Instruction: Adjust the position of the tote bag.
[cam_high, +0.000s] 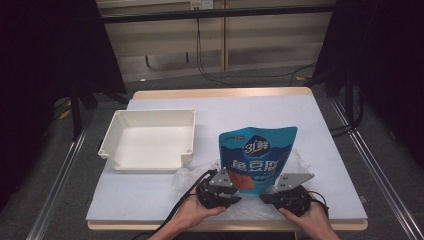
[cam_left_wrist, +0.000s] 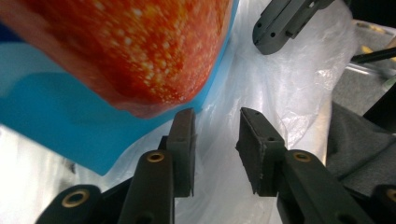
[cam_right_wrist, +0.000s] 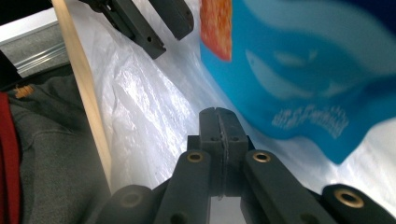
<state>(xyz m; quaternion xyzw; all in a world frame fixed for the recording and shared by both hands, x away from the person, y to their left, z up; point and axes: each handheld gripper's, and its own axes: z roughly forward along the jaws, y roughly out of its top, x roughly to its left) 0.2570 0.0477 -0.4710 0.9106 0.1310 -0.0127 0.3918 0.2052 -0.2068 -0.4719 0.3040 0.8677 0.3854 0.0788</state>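
Right gripper (cam_right_wrist: 219, 122) clenched, pads pinching a thin film of the clear plastic bag (cam_right_wrist: 140, 107) at the table's near edge. Left gripper (cam_left_wrist: 215, 140) released, jaws apart over the same bag, nothing pressed between them. Blue snack pouch (cam_high: 257, 157) lies on the bag between both grippers. White tray (cam_high: 150, 137) sits well left.

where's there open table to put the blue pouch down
Free: the far strip beyond the tray and pouch, the right side between the pouch and the table edge, and the front left corner below the tray. Crowded: the front middle, where both tools and the clear bag sit around the pouch.
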